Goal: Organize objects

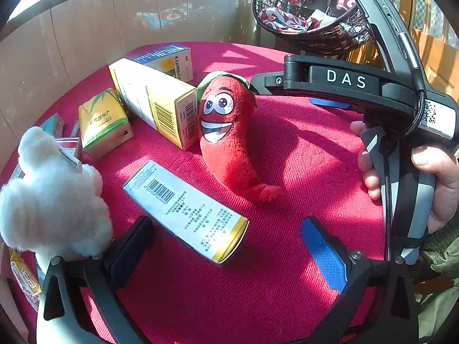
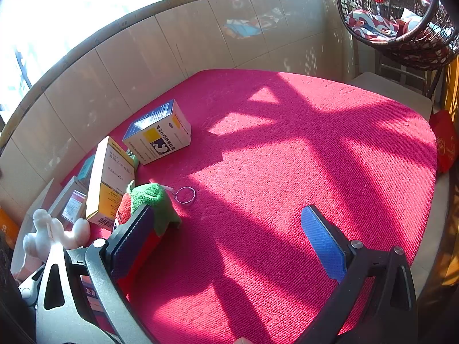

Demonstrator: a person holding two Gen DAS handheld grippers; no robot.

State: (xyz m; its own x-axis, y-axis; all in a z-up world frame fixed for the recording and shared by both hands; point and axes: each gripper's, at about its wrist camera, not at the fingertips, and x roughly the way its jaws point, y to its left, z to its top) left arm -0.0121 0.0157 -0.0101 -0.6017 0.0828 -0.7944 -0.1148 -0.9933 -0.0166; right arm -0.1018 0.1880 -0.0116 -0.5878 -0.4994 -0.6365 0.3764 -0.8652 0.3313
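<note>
Red woven cloth [image 2: 287, 172] covers the table, striped with sunlight and long shadows. Behind it runs a curved beige tiled wall [image 2: 172, 46] under bright windows, and a dark wicker hanging chair [image 2: 401, 28] with patterned red and white cushions sits at the far right.

Along the left side of the cloth the things to be sorted are gathered. Four boxes can be counted clearly: a blue-topped box [image 2: 159, 132] farthest back, a long white and yellow box [image 1: 155, 100] lying on its side, a flat white box [image 1: 186, 212] with a barcode lying nearest the left gripper, and a small yellow and green pack [image 1: 103, 123]. More packets at the far left edge are cut off and too small to read. One red plush pepper [image 1: 229, 132] with a cartoon face leans against the end of the long box; its green cap carries a metal key ring [image 2: 186, 195]. One white plush toy [image 1: 51, 200] fills the left edge, only partly in view.

Both grippers stand wide apart and hold nothing. The left gripper [image 1: 229, 240] hovers over the flat white box. The right gripper [image 2: 229, 238] has its left finger just in front of the pepper; whether it touches cannot be told. A hand [image 1: 436, 183] grips the right tool's handle.
</note>
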